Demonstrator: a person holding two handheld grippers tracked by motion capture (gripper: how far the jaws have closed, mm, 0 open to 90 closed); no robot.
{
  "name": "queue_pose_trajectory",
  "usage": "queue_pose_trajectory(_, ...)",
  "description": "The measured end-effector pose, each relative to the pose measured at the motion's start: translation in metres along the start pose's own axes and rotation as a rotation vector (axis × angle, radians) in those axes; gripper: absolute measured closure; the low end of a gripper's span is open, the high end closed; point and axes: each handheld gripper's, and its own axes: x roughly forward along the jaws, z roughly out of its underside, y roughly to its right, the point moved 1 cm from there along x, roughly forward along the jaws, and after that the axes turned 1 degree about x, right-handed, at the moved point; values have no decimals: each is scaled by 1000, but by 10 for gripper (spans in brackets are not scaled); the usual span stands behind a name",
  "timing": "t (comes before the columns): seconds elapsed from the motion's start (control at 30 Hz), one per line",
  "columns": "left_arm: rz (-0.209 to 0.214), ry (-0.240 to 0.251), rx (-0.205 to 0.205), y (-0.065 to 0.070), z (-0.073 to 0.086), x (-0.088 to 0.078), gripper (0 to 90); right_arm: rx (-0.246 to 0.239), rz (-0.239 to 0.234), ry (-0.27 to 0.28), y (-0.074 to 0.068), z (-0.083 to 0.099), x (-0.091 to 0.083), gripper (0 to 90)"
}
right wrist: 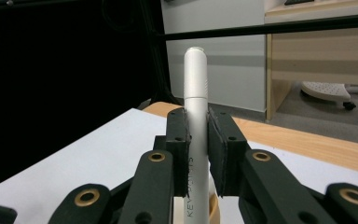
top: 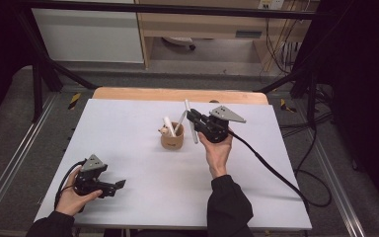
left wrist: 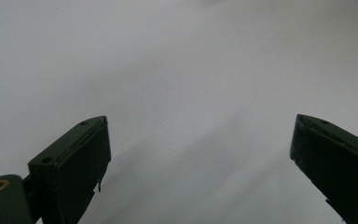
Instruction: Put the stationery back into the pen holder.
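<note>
Closest to the person, at the near left corner of the table (top: 128, 123), the left gripper (top: 109, 186) lies low over the white tabletop in the person's left hand (top: 71, 197), its cable looping round behind. Its jaws stand well apart with nothing between them; in the left gripper view its two black pads (left wrist: 81, 172) frame only bare white surface.

Farther in, right of centre, the right hand (top: 217, 150) comes up from a dark sleeve (top: 228, 205) and holds the right gripper (top: 193, 117) above the table, with the grey three-cornered plate on top and a thick black cable (top: 271, 170) trailing off toward the near right edge. This gripper is clamped on a white pen (top: 191, 123). In the right gripper view the pen (right wrist: 196, 112) stands upright between the two pads (right wrist: 221, 144), which press against its barrel from both sides; its rounded top rises well above them and faint grey lettering runs down the lower part.

Just left of that gripper, near the middle of the table, sits a small round wooden cup (top: 171, 138). A second white pen (top: 170, 123) leans inside it, and a thin white stick is in there beside it. From above, the held pen slants down just beside the cup's right rim; whether it touches the rim I cannot tell.

Beyond the white top, a strip of bare wood shows along the far edge. Behind that are a dark metal frame (top: 177, 9), a pale cabinet (top: 89, 34) and a wooden desk (top: 212, 24) with wires hanging at its right.
</note>
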Motion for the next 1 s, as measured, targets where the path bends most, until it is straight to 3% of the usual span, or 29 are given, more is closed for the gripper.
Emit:
queue_pose_trajectory(0.47, 1, 1, 2, -1, 0, 0, 50, 6, -2, 31, 0, -13, 33, 791)
queue_pose_trajectory(1.0, 2, 1, 0, -1, 0, 0, 50, 15, -11, 11, 3, -3, 67, 790)
